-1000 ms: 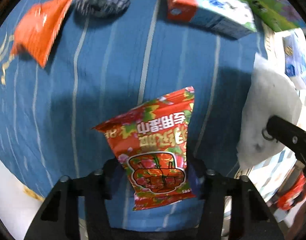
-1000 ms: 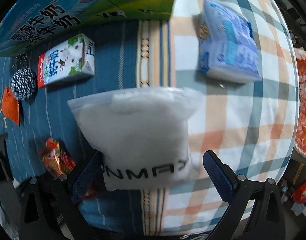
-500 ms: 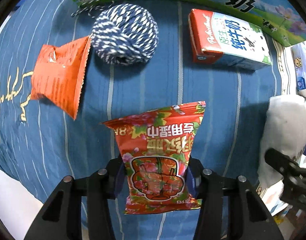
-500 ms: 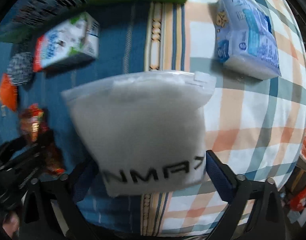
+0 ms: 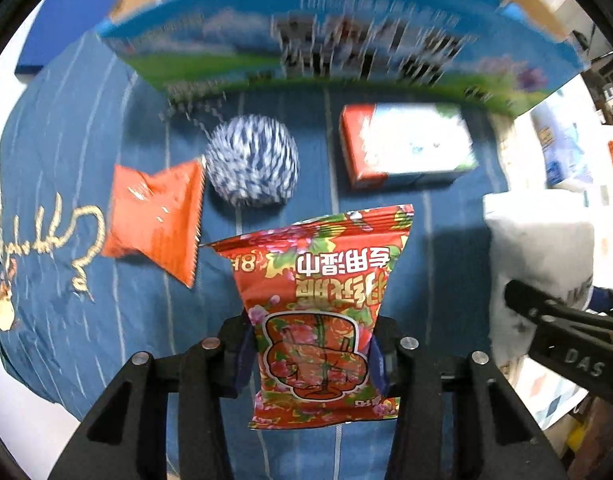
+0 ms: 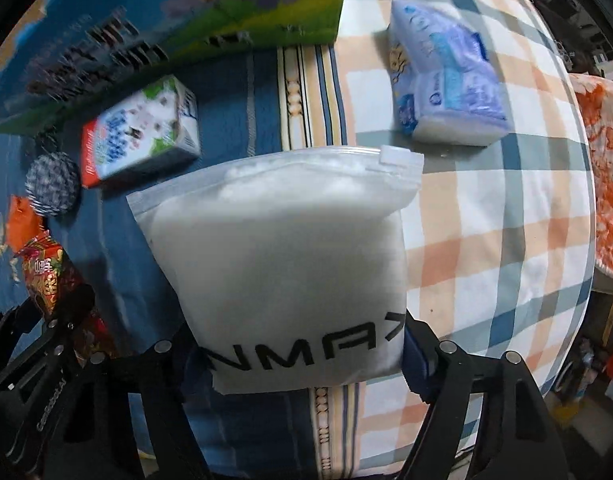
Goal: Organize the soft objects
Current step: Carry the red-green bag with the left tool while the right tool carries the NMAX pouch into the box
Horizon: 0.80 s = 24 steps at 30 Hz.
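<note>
My left gripper (image 5: 312, 354) is shut on a red flowered tissue pack (image 5: 318, 288) and holds it above the blue striped cloth (image 5: 66, 168). My right gripper (image 6: 296, 354) is shut on a white zip bag of soft filling (image 6: 282, 260), held above the seam between the blue cloth and the checked cloth (image 6: 486, 240). The white bag (image 5: 538, 256) also shows at the right of the left wrist view. The red pack (image 6: 46, 276) and the left gripper show at the lower left of the right wrist view.
On the blue cloth lie an orange packet (image 5: 158, 216), a blue-and-white yarn ball (image 5: 252, 166) and a milk carton (image 5: 406, 152). A large milk box (image 5: 326, 48) stands behind them. A blue tissue pack (image 6: 442, 80) lies on the checked cloth.
Both grippers have lifted and tilted up with their loads, so the large milk box fills more of the view. The right jaws have closed in onto the white bag.
</note>
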Each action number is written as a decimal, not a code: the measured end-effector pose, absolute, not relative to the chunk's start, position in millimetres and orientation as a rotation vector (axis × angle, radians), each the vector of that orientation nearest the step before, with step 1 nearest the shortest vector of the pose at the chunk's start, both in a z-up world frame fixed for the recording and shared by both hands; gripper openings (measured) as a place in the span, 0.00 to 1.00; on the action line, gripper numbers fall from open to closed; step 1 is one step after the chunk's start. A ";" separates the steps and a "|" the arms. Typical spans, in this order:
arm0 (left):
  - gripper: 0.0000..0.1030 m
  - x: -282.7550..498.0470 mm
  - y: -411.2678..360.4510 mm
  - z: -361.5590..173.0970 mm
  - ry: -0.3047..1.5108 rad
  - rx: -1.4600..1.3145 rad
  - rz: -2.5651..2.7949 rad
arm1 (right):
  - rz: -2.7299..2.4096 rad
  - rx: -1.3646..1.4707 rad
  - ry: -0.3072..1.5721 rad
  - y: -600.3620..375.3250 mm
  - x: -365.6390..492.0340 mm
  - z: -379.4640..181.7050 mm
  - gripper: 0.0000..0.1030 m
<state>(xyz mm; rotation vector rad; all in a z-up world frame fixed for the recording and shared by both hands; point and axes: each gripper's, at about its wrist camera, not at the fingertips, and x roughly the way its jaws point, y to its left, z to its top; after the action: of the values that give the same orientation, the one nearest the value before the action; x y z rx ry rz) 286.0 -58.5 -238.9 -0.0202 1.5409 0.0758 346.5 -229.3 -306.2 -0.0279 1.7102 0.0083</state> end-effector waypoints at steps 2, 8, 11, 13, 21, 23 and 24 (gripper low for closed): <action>0.41 296.9 -57.9 -210.8 1.513 -0.024 0.065 | 0.016 -0.001 1.696 -229.6 345.6 -291.9 0.76; 0.41 322.7 -66.3 -121.0 1.403 -0.031 0.037 | 0.054 0.055 1.606 -229.0 341.1 -233.7 0.76; 0.41 330.5 -70.2 -80.1 1.346 -0.043 0.022 | 0.073 0.083 1.549 -231.0 341.4 -206.7 0.76; 0.41 343.2 -72.1 -45.8 1.303 -0.046 0.011 | 0.084 0.096 1.505 -245.4 340.2 -164.1 0.76; 0.41 338.3 -75.5 3.9 1.173 -0.068 -0.034 | 0.131 0.139 1.345 -248.3 346.3 -65.9 0.76; 0.41 347.1 -69.4 10.2 1.147 -0.074 -0.043 | 0.143 0.141 1.319 -249.4 348.2 -52.9 0.76; 0.41 353.2 -69.4 20.7 1.131 -0.075 -0.047 | 0.147 0.140 1.302 -243.8 348.5 -41.1 0.76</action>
<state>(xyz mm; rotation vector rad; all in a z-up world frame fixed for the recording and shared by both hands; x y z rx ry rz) 353.2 -69.4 20.7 -0.0747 1.1306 -0.0474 348.5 -243.8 -41.1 0.1396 1.3025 0.1467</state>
